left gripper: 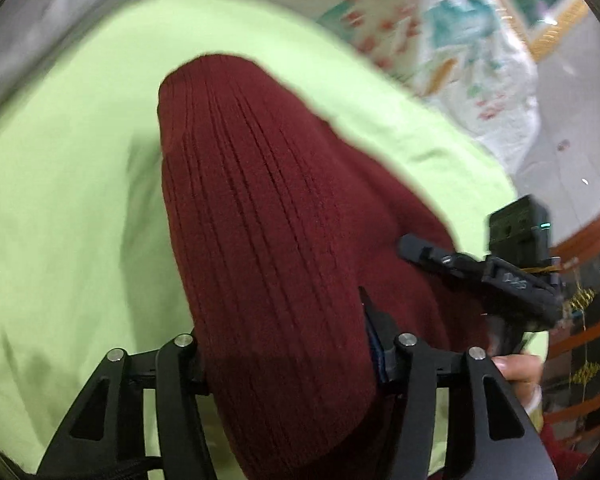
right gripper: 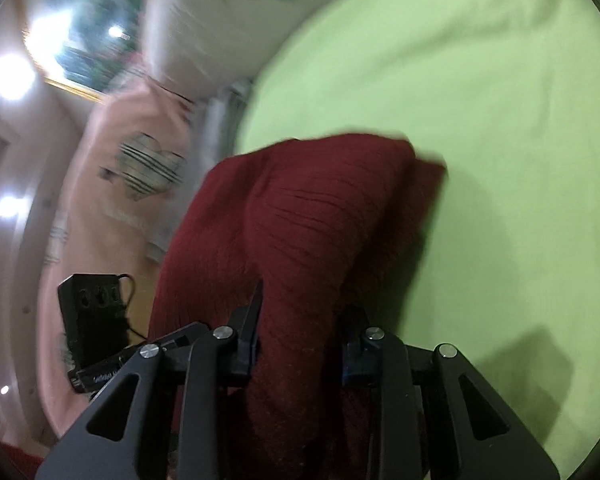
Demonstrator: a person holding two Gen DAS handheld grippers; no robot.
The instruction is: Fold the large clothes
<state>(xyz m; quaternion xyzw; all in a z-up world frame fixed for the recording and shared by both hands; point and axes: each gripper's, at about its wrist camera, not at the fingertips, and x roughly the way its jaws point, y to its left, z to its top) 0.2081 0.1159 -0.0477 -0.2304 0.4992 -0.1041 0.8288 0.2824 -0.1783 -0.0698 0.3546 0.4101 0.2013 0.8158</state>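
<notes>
A dark red ribbed knit garment (left gripper: pixel 268 216) hangs lifted above a light green bed sheet (left gripper: pixel 68 184). My left gripper (left gripper: pixel 288 344) is shut on a thick fold of it, and the cloth drapes over and hides the fingertips. In the right wrist view the same garment (right gripper: pixel 312 216) bunches up from my right gripper (right gripper: pixel 300 344), which is shut on it above the green sheet (right gripper: pixel 500 160). The right gripper also shows in the left wrist view (left gripper: pixel 480 268), at the garment's right side, held by a hand.
A floral pillow or quilt (left gripper: pixel 440 32) lies at the bed's far end. A person in a pink top with a striped heart (right gripper: pixel 140 168) stands beside the bed. Orange-brown wooden furniture (left gripper: pixel 580 320) is at the right edge.
</notes>
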